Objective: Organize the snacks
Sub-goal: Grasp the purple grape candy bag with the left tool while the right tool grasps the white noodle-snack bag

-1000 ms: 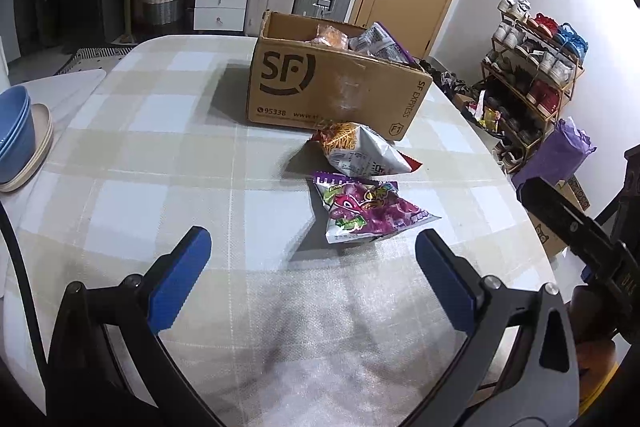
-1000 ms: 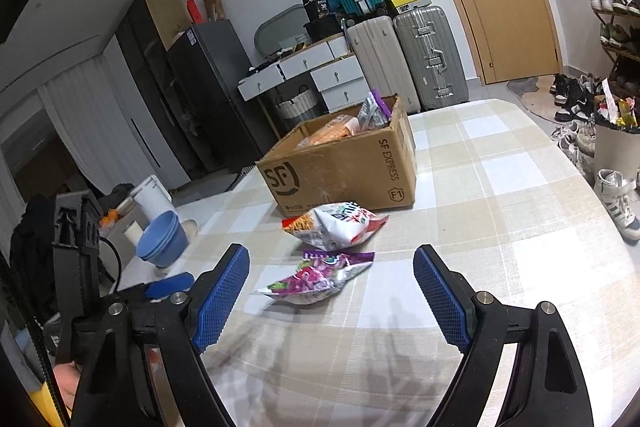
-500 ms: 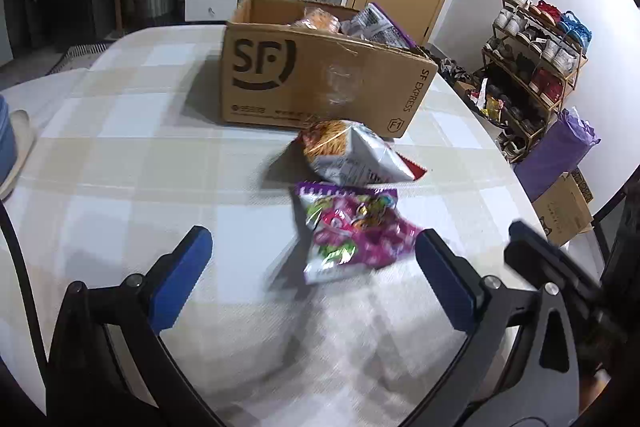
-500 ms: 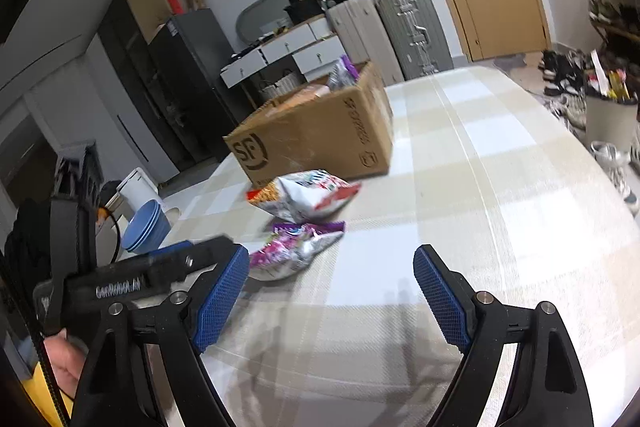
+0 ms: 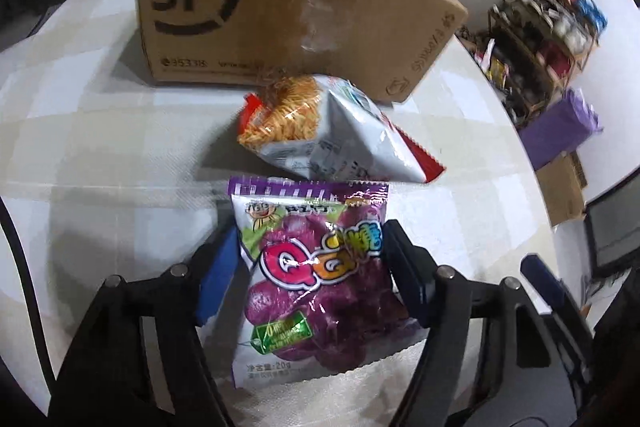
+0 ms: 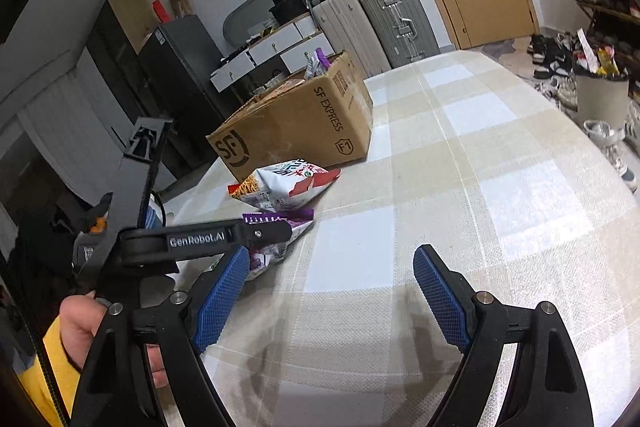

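A purple grape-candy bag (image 5: pixel 316 279) lies on the checked tablecloth between the fingers of my left gripper (image 5: pixel 310 259), whose blue pads press its two sides. A white and red noodle-snack bag (image 5: pixel 332 139) lies just beyond it, in front of the brown SF cardboard box (image 5: pixel 280 7) that holds more snacks. In the right wrist view the left gripper's arm (image 6: pixel 208 239) covers part of the purple bag (image 6: pixel 280 231); the noodle bag (image 6: pixel 284 183) and the box (image 6: pixel 304 123) lie behind. My right gripper (image 6: pixel 332 291) is open and empty above the cloth.
The table edge (image 5: pixel 532 171) curves at the right, with a shoe rack (image 5: pixel 548 11) and a purple bag (image 5: pixel 560 131) on the floor beyond. Suitcases (image 6: pixel 380 23), drawers and a door stand behind the table. A bin (image 6: pixel 600 95) stands by the table's right side.
My left gripper moved forward and down over the purple bag and closed from wide open onto its sides. My right gripper stayed open and shifted slightly.
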A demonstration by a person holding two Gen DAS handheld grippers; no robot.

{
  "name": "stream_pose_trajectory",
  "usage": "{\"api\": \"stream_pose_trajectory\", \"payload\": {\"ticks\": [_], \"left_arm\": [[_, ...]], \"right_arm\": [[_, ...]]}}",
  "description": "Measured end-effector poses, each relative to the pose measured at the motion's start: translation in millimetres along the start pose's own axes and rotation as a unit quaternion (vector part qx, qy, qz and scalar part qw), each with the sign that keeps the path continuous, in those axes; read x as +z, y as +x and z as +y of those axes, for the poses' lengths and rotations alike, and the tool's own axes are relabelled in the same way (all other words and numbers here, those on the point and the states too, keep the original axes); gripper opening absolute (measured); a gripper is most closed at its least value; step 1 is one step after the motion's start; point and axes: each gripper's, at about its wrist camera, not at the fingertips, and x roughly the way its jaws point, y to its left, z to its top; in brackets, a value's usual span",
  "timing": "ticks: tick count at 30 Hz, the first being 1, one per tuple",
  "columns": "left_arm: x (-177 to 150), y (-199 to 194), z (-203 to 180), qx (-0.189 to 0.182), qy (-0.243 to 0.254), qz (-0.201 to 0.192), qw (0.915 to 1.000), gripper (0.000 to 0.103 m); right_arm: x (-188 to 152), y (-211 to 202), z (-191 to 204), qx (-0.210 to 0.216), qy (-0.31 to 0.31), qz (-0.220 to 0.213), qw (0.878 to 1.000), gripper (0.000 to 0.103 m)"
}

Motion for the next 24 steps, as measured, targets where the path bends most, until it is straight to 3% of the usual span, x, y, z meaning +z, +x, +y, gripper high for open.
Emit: {"api": "stream_pose_trajectory", "payload": {"ticks": [13,21,24], "left_arm": [[-16.2,2.3,-23.5,0.002,0.081,-0.013,0.9967,0.044],[-21.8,-2.8,-12.0,-0.021,0.048,-0.016,0.9985,0.037],[-27.0,-8.3,-6.8,-0.049,0.041,-0.019,0.9978,0.037]], "right_arm": [[-3.1,-1.3,-1.7,0.014,0.009,-0.004,1.000,0.086],[-2.9,-1.4,-6.6,0.014,0.023,-0.004,1.000,0.086],[-2.8,0.7,-5.2,0.008,0.021,0.000,1.000,0.086]]}}
